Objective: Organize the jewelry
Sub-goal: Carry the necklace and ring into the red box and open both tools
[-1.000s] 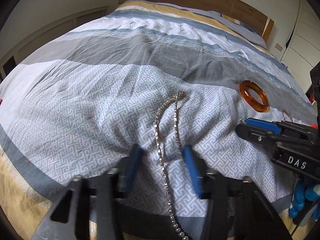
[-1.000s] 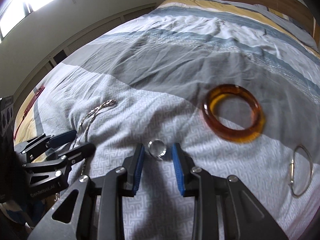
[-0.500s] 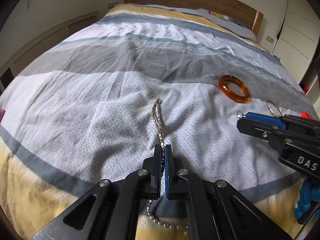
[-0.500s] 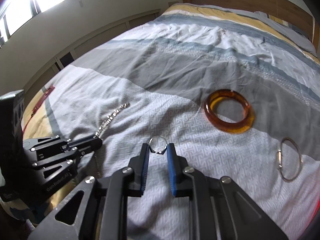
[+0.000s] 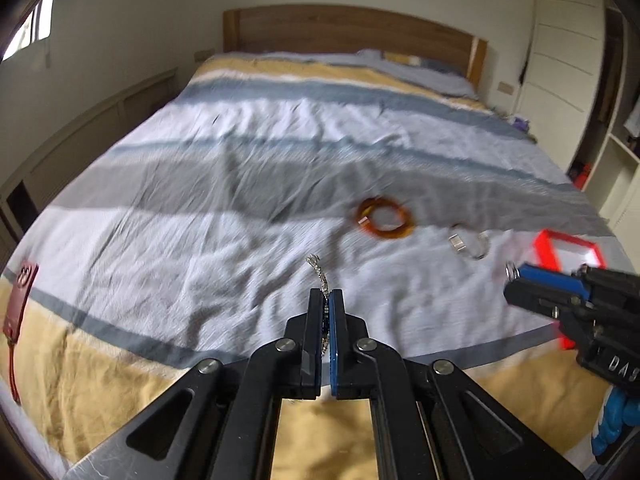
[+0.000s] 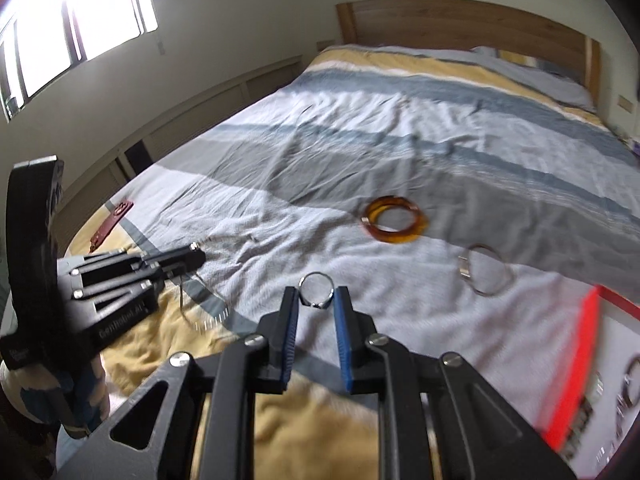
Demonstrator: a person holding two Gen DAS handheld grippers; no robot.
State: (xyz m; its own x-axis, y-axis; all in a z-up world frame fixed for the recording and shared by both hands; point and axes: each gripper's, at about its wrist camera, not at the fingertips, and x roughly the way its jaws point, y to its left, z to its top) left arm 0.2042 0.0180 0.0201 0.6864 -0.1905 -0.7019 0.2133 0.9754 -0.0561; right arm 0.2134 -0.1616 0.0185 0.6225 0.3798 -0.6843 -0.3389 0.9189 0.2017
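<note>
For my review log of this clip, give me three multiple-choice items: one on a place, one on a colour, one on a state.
1. Where does the amber bangle lie?
A. on the bed
B. in the red tray
C. in the left tool

2. What colour is the tray's rim?
A. blue
B. red
C. yellow

3. What does the right tool hold?
A. nothing
B. the chain
C. a ring

Answers:
1. A, it rests on the cover, clear of tray and tools.
2. B, the rim at the right edge is bright red.
3. C, the ring sits pinched between its fingers; the chain hangs from the left tool.
</note>
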